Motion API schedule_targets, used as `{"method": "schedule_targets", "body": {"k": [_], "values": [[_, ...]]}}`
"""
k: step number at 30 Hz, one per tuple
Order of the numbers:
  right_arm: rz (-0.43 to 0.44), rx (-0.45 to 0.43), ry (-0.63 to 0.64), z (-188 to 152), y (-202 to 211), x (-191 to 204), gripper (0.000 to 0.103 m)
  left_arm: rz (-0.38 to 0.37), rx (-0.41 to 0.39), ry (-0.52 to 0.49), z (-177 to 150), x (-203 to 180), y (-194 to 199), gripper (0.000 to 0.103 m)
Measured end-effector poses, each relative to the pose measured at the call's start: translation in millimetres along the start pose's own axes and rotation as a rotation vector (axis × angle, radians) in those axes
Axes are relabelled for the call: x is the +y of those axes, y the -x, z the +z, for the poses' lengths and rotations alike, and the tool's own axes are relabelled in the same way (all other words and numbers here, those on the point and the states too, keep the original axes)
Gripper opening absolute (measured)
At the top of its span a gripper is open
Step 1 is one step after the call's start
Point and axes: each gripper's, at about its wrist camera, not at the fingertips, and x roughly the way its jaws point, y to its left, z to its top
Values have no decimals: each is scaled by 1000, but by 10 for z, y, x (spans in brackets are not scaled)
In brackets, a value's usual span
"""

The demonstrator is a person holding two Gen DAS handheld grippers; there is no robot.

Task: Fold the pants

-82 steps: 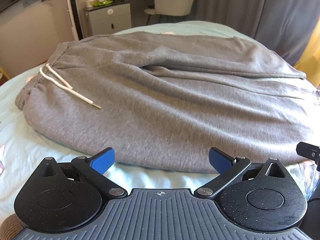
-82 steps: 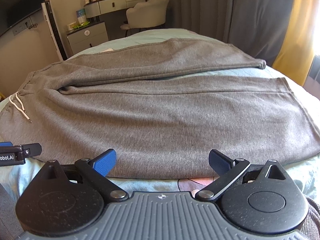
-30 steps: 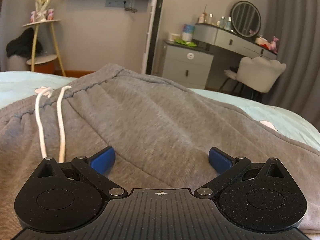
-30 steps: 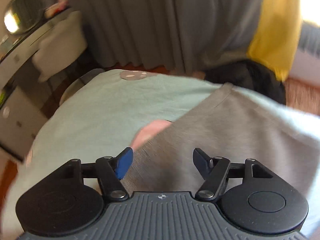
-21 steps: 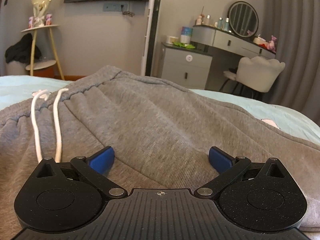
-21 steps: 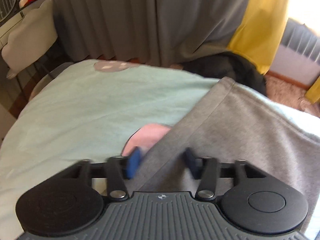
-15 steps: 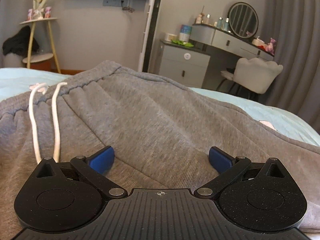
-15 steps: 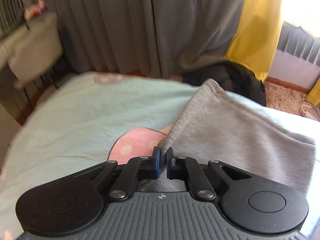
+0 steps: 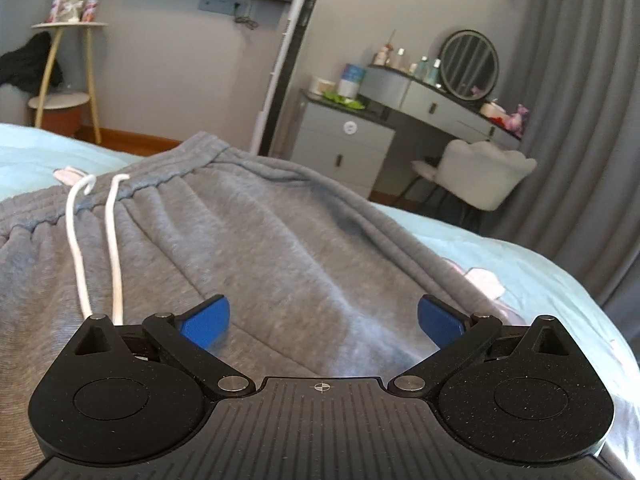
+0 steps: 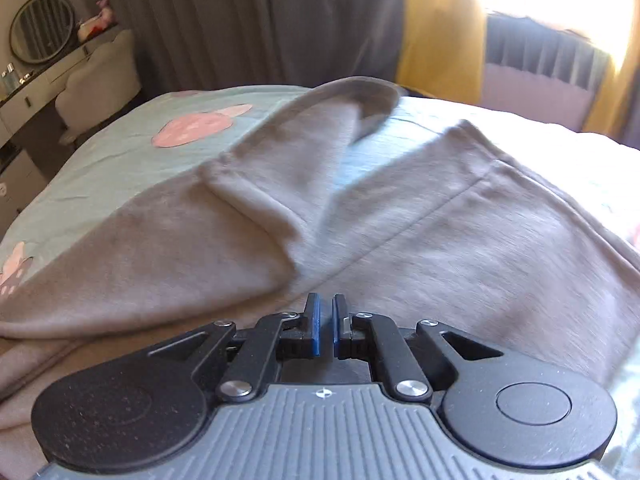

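Observation:
Grey sweatpants [image 9: 256, 240] lie on a bed with a pale green sheet [image 9: 540, 272]. In the left wrist view the waistband and two white drawstrings [image 9: 112, 240] are at the left. My left gripper [image 9: 322, 320] is open, low over the upper part of the pants. In the right wrist view my right gripper [image 10: 325, 330] is shut on the hem of one pant leg [image 10: 280, 184], which is lifted and drawn back over the other leg [image 10: 460, 240].
A grey dresser [image 9: 344, 140], a vanity with a round mirror [image 9: 470, 66] and a white chair [image 9: 476, 176] stand beyond the bed. Grey curtains [image 10: 240, 20], a yellow curtain [image 10: 436, 28] and a radiator [image 10: 536, 76] are at the leg end.
My right gripper shut on the pant leg hem, lifted it, and has pulled it back over the other leg. My left gripper stayed open over the waist area, shifting slightly.

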Motion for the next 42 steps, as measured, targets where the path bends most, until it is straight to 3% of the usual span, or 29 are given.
{"method": "schedule_targets", "body": {"k": [2,4,6,9,12,13,14,15,16,21,23,27,31,32,33,36,37,39,40,41,42], "values": [[16,-37,25,66,49,-22,25,-20,10,8,12,2,30,103],[9,-104,110,138,90,51,50,-28,23,29,17,18,42,103],[7,-152,248,210,84,228,60,-23,19,24,-13,23,69,103],[-11,-195,481,219,-102,543,60,-24,20,9,-67,30,89,103],[-68,-129,573,280,-476,719,59,-10,19,-22,-100,13,118,103],[-74,-124,560,311,-547,720,56,-3,21,-32,-97,0,126,103],[-68,-128,530,349,-572,689,45,-3,24,-35,-87,-7,139,103],[-61,-127,481,405,-578,641,9,-14,24,-31,-69,-12,162,103],[-38,-123,433,462,-565,581,5,-27,22,-25,-40,-21,181,103],[29,-234,64,575,-216,-71,5,-149,22,4,258,-162,158,103],[72,-237,-94,519,-130,-401,5,-212,37,1,407,-238,28,103],[134,-164,-297,424,-252,-791,6,-279,179,83,643,-338,-549,103],[137,-115,-374,432,-409,-931,14,-288,339,236,712,-292,-1136,102],[148,-119,-384,432,-413,-949,19,-276,361,258,704,-282,-1237,95],[168,-118,-394,444,-432,-965,29,-267,370,270,681,-256,-1306,80],[246,-123,-435,428,-418,-969,59,-242,421,278,616,-222,-1509,67],[269,-126,-442,439,-426,-957,62,-242,424,276,606,-218,-1551,66],[276,-132,-424,458,-444,-913,59,-244,426,269,615,-228,-1600,57],[274,-136,-411,467,-454,-891,45,-244,436,266,625,-234,-1618,50],[282,-137,-404,479,-478,-870,35,-249,456,265,638,-234,-1641,26],[295,-127,-404,489,-497,-869,15,-256,477,263,647,-232,-1638,9]]}}
